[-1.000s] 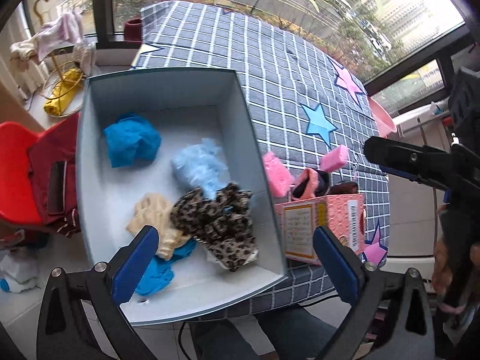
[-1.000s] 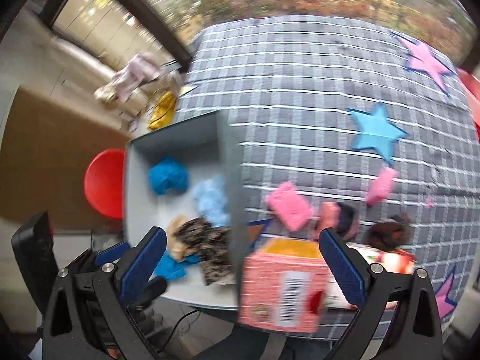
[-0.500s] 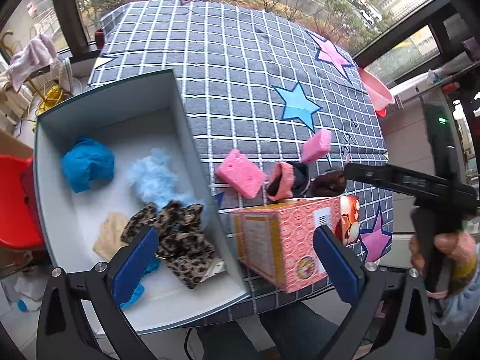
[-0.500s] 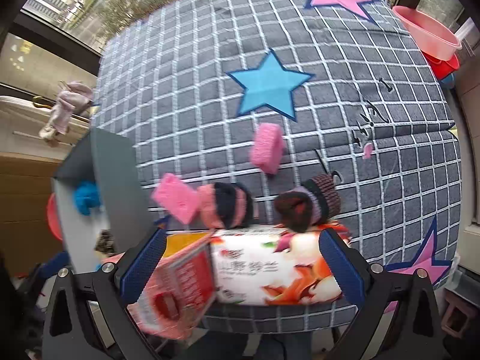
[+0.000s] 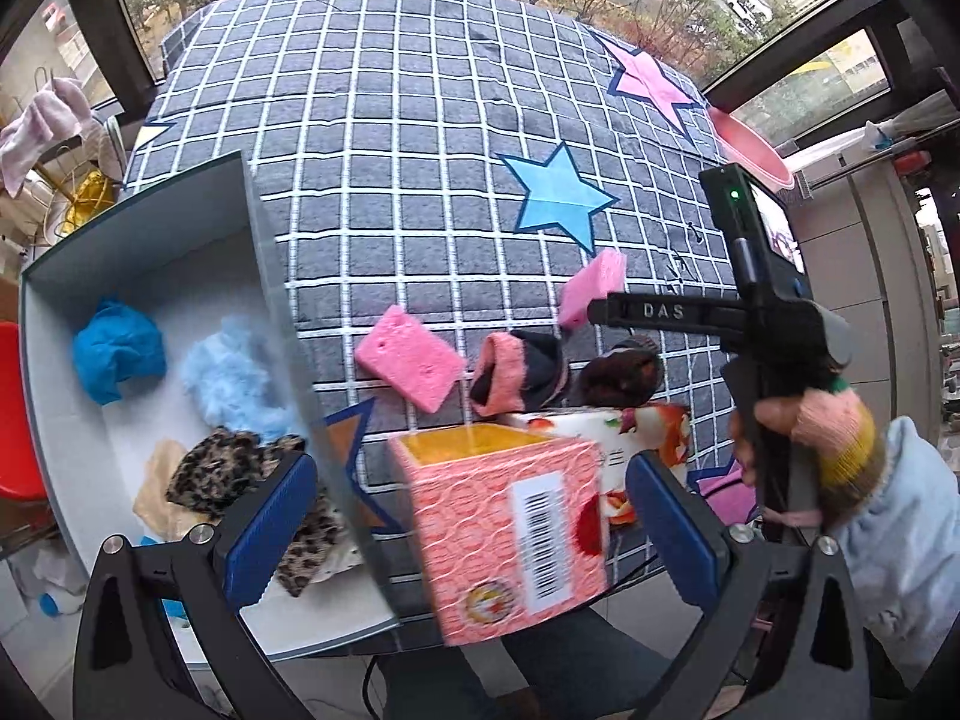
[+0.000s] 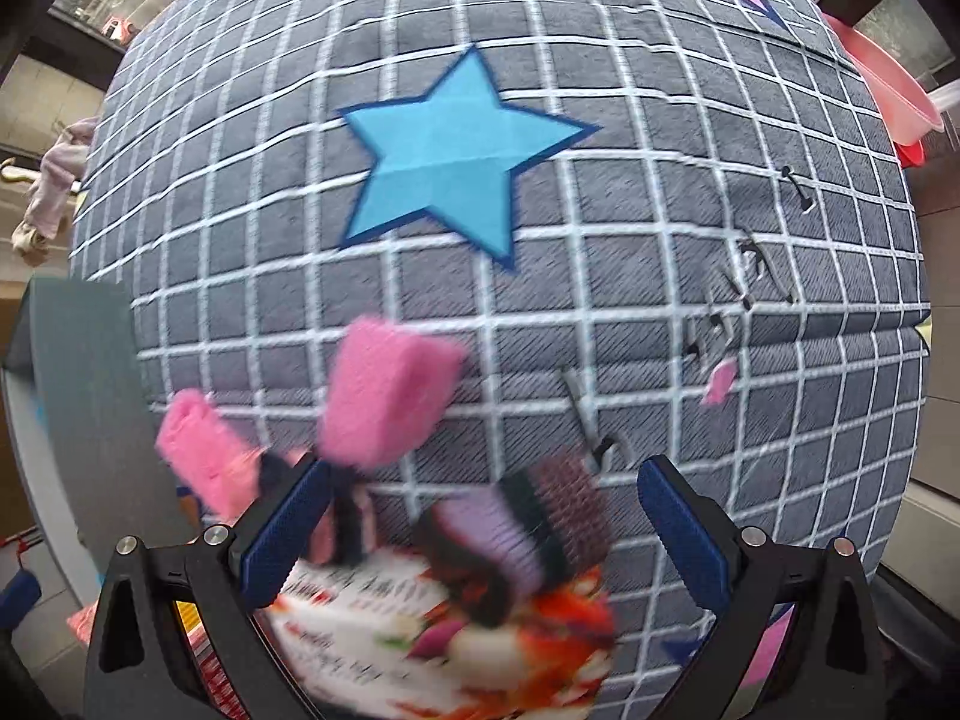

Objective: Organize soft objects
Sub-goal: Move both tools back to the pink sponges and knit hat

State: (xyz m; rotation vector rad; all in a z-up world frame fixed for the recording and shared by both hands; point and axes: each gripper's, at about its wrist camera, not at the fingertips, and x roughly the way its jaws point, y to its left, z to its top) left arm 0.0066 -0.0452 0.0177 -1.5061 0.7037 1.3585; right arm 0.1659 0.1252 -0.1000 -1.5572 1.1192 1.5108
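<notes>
the left tongs (image 5: pixel 465 525) stood spread wide and gripped nothing, hovering over the near edge of the bench (image 5: pixel 420 180), which was covered by a grey checked cloth with stars. between its blue pads, close to the lens, sat a pink carton (image 5: pixel 510 534) with a barcode, its open top showing yellow. behind the carton lay a printed tissue pack (image 5: pixel 636 426) along the near edge. just beyond them, in a loose row across the cloth, lay a flat pink sponge (image 5: pixel 411 363), a pink and dark rolled sock (image 5: pixel 519 372), a brown rolled sock (image 5: pixel 621 372) and a second pink sponge (image 5: pixel 591 285) farther back. at the near left corner of the bench rested a grey box (image 5: pixel 264 276) holding a blue bundle (image 5: pixel 117 354), a pale blue fluffy piece (image 5: pixel 231 372), a leopard print cloth (image 5: pixel 234 474) and a cream cloth (image 5: pixel 159 495).

the right tongs (image 6: pixel 474 531) were also parted and empty. the view there was blurred, but a purple and dark rolled sock (image 6: pixel 519 531) seemed to lie right between the pads, just above the tissue pack (image 6: pixel 420 642). the pink and dark sock (image 6: pixel 336 510) sat by the left pad, with one pink sponge (image 6: pixel 387 399) just beyond it and the other pink sponge (image 6: pixel 201 459) to its left, near the box wall (image 6: pixel 84 372).
</notes>
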